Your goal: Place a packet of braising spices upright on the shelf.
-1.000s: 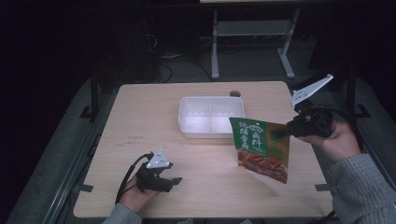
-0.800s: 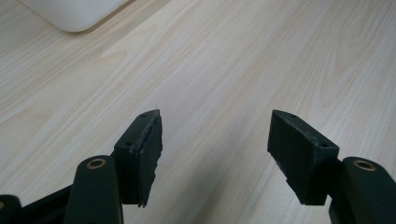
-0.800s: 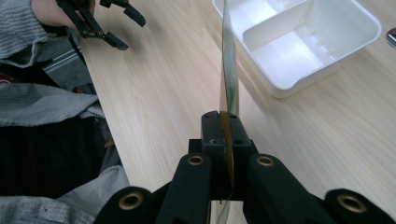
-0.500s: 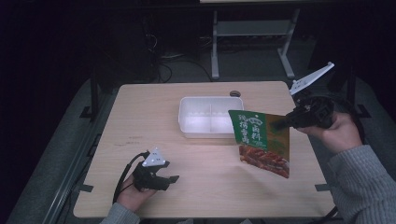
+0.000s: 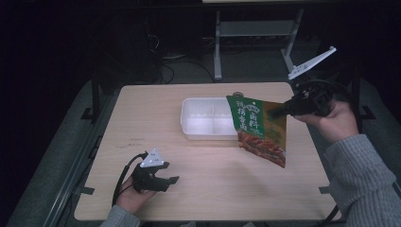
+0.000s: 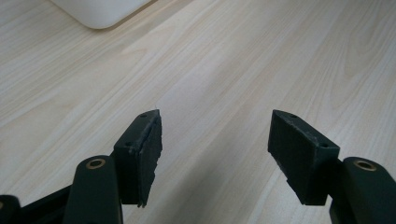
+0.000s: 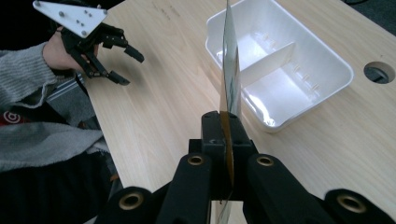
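So the right gripper (image 5: 283, 108) has its jaws clenched on the upper right edge of the pouch (image 5: 259, 128), which hangs in the air, long axis running down and slightly right, its left edge overlapping the tray (image 5: 198, 124) from the high view. The tray sits just left of and below the pouch, so my guess is it goes in there. In the right gripper view the pouch is edge-on, so its face is unreadable. The left gripper (image 5: 165, 179) rests low near the front of the counter (image 5: 142, 113), jaws spread, nothing between them, well away from the tray.
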Available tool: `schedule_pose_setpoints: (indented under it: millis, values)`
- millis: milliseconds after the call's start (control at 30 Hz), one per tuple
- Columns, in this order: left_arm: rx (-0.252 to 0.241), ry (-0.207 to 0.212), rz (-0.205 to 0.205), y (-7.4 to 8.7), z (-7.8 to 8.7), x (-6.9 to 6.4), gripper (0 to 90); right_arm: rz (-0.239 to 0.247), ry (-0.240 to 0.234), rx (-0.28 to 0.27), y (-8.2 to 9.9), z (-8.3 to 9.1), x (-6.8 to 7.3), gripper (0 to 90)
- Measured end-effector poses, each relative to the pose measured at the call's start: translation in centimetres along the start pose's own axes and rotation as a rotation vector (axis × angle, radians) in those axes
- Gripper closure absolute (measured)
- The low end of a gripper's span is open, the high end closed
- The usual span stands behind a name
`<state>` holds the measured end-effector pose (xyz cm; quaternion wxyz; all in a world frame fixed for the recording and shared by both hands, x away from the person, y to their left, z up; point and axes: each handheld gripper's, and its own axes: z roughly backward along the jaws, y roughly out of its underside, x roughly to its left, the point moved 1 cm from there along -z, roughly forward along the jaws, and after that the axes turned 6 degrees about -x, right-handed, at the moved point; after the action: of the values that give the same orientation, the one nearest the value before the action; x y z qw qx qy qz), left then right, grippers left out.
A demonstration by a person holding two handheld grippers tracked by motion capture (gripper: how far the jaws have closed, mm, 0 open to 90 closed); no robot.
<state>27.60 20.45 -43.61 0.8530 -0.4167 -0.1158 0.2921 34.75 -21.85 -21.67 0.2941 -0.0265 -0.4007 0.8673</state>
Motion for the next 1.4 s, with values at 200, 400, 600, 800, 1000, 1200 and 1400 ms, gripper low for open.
schedule_pose_setpoints:
  millis: [200, 400, 600, 800, 1000, 1200, 1400]
  values:
    - [-0.002, -0.002, 0.005, 0.1, 0.2, 0.3, 34.5, -0.009, 0.002, -0.033, -1.5, -0.1, -0.2, 90.0]
    - [-0.01, -0.005, 0.024, 0.2, 0.3, 0.6, 34.1, -0.014, 0.016, -0.066, -3.1, -0.4, -0.3, 90.0]
    - [-0.015, -0.008, 0.03, 0.3, 0.5, 0.8, 33.8, -0.025, 0.03, -0.081, -4.3, -1.2, -0.7, 90.0]
    - [-0.012, -0.007, 0.035, 0.4, 0.4, 0.9, 33.5, -0.038, 0.058, -0.095, -5.5, -1.9, -1.4, 90.0]
    - [-0.015, -0.007, 0.04, 0.4, 0.5, 1.0, 33.3, -0.046, 0.096, -0.11, -6.6, -3.0, -1.8, 90.0]
    - [-0.017, -0.006, 0.043, 0.5, 0.6, 1.1, 33.3, -0.059, 0.114, -0.121, -7.2, -3.7, -2.2, 90.0]
    - [-0.023, -0.011, 0.049, 0.6, 0.8, 1.4, 33.3, -0.072, 0.147, -0.128, -7.6, -4.6, -3.0, 90.0]
